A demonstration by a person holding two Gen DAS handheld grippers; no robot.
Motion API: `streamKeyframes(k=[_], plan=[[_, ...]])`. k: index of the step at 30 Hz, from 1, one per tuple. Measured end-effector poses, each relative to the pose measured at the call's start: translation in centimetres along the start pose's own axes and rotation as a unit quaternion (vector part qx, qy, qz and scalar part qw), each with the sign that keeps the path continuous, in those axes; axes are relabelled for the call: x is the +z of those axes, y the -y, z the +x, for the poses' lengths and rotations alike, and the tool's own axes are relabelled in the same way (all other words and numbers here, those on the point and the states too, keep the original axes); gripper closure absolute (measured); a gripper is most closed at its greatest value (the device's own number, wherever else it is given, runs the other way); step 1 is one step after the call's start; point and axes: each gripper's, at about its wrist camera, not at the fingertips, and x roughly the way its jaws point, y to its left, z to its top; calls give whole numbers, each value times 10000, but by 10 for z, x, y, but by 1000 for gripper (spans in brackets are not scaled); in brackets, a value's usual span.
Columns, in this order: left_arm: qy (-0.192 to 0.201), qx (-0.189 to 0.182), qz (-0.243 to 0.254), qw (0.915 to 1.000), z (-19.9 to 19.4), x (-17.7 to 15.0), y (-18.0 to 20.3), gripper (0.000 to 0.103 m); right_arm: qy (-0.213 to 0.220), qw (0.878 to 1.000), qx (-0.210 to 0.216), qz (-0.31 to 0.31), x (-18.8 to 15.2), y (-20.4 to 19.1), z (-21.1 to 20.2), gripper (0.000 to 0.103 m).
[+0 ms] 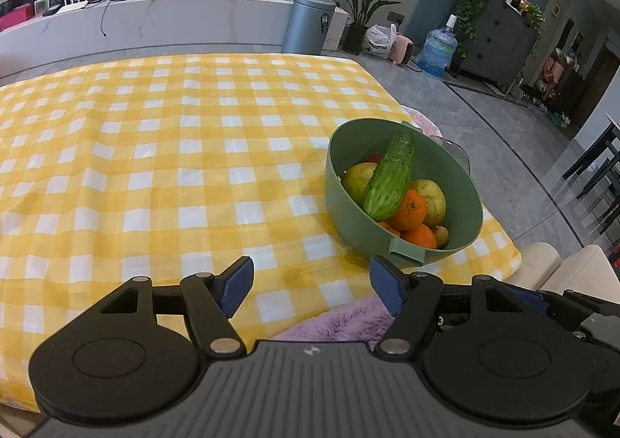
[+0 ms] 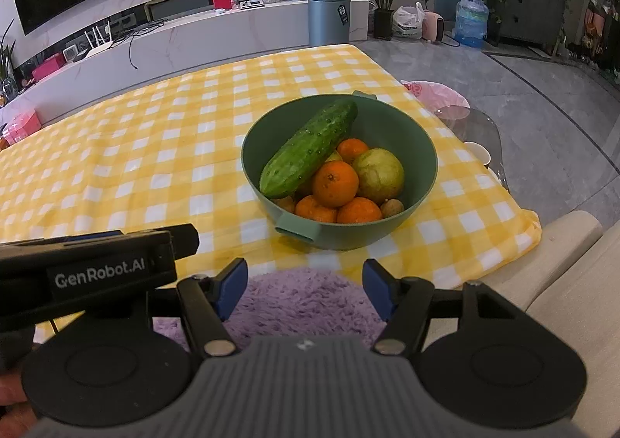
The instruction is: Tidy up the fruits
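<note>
A green bowl (image 1: 461, 182) (image 2: 410, 135) stands near the right front of the yellow checked tablecloth (image 1: 155, 151) (image 2: 135, 151). In it lie a cucumber (image 1: 389, 176) (image 2: 308, 149), several oranges (image 1: 410, 209) (image 2: 335, 184), yellow-green round fruits (image 1: 432, 197) (image 2: 379, 176) and a small brown fruit (image 2: 392, 208). My left gripper (image 1: 311, 285) is open and empty over the cloth, just short of the bowl's near handle. My right gripper (image 2: 305, 288) is open and empty over a purple fluffy cloth (image 2: 302, 306), a little before the bowl.
The left gripper's black body (image 2: 97, 267) sits close beside the right one. A pink cloth (image 2: 434, 95) and a glass table edge (image 2: 476, 128) lie right of the bowl. A beige chair (image 2: 562, 275) stands at the table's right front corner.
</note>
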Motion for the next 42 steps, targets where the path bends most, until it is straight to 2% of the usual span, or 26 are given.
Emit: streamKeyframes(k=[42], plan=[[-24,6,-52,10000,-5,2,-6,23,15,9999,-43,-157,2,-10,-4,40]])
